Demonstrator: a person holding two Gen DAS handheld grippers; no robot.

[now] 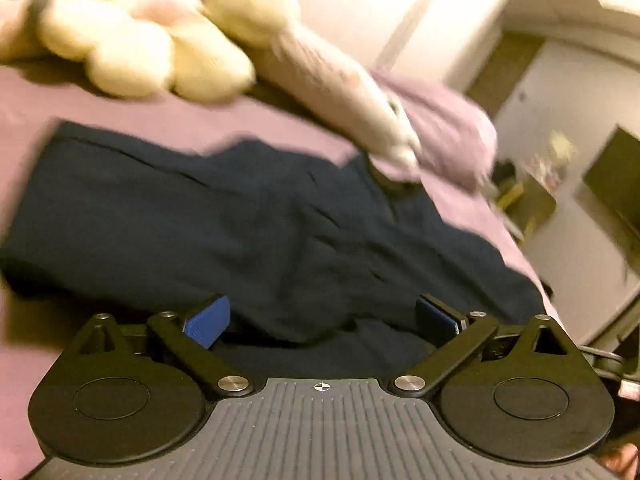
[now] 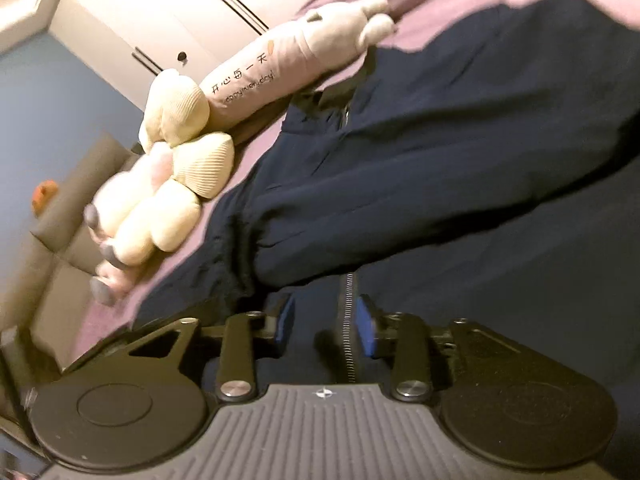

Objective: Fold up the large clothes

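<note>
here, navy garment (image 1: 256, 216) on purple bedsheet (image 1: 132, 116).

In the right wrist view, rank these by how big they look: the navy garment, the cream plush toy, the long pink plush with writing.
Largest to smallest as they look in the right wrist view:
1. navy garment, nearest the camera, which inflates it
2. cream plush toy
3. long pink plush
The two plush toys look close in size, so their order is unsure.

Your navy garment (image 1: 256, 220) is soft matt cloth with a metal zip (image 2: 347, 320), lying on a matt lilac bed sheet (image 1: 48, 100). The plush toy (image 2: 180, 168) looks ribbed and fuzzy. Each tool (image 1: 320, 316) has matt black plastic links, shiny metal rivets and blue pads (image 1: 208, 320).
</note>
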